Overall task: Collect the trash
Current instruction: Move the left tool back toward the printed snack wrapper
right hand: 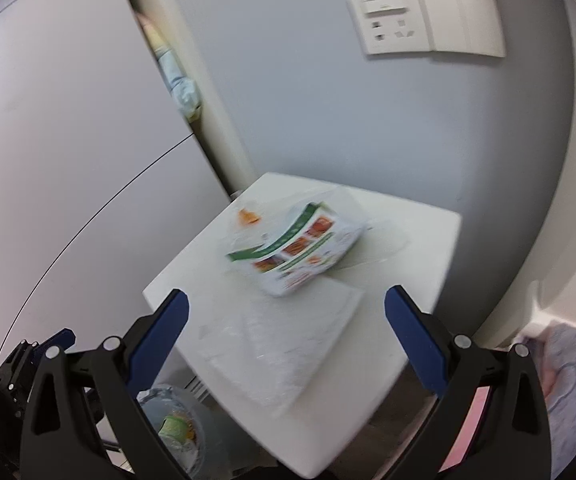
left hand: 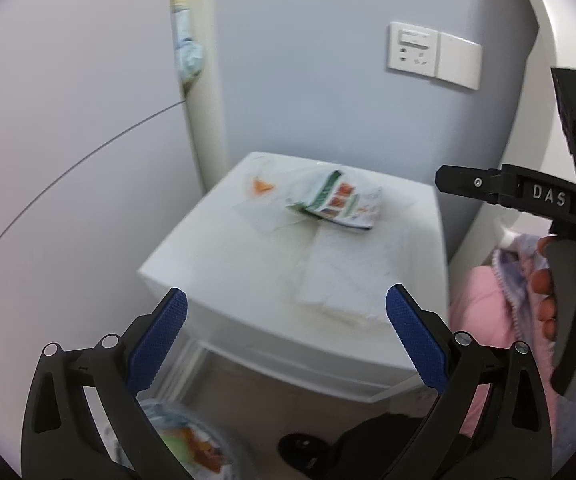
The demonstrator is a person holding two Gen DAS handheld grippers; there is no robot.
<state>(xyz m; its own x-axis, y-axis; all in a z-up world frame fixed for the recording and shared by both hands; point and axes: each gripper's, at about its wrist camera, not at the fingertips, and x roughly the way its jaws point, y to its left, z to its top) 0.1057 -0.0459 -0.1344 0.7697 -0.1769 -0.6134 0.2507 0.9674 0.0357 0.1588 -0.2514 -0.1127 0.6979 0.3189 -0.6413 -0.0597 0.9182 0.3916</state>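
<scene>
A crumpled white, green and orange wrapper (left hand: 338, 200) lies on the white bedside cabinet (left hand: 208, 240); it also shows in the right wrist view (right hand: 300, 248). A clear plastic wrapper with an orange scrap (left hand: 262, 188) lies beside it, seen too in the right wrist view (right hand: 248, 216). A folded white tissue (left hand: 344, 276) lies nearer, also in the right wrist view (right hand: 284, 344). My left gripper (left hand: 287, 320) is open and empty in front of the cabinet. My right gripper (right hand: 287, 320) is open and empty over the tissue; its body (left hand: 528, 196) shows at right.
A bin lined with a clear bag (left hand: 184, 440) holding scraps sits on the floor below left, also in the right wrist view (right hand: 176, 428). A wall socket (left hand: 432, 54) is above the cabinet. Pink bedding (left hand: 484, 312) lies to the right. A white wardrobe (left hand: 68, 140) stands left.
</scene>
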